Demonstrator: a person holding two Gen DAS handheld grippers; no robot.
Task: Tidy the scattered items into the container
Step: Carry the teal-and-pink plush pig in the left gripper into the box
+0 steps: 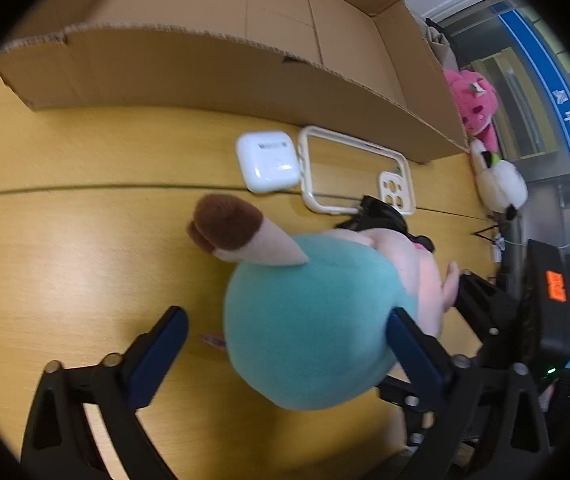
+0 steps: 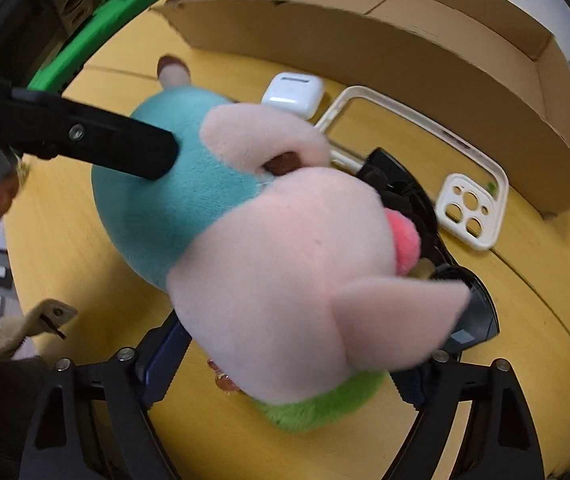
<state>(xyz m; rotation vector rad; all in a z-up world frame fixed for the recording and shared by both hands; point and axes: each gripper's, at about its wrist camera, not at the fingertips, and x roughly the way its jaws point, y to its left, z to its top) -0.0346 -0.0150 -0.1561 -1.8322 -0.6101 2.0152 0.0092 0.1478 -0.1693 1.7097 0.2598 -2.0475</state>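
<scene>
Soft plush toy (image 2: 285,248) sitting between grippers, ready for cardboard box (image 2: 365,44); left gripper (image 1: 287,314) spread loose, right gripper (image 2: 285,356) hold hidden.

Bright, even indoor light, soft glare on the table (image 1: 65,264); fisheye-bent edges, slight motion blur.

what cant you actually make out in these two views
- Left wrist view: the plush toy hides most of the black sunglasses and the small thing under it.
- Right wrist view: the toy's head covers the right hand-held gripper, so any pad contact is unseen.
- Both views: the cardboard box wall hides its floor.
</scene>
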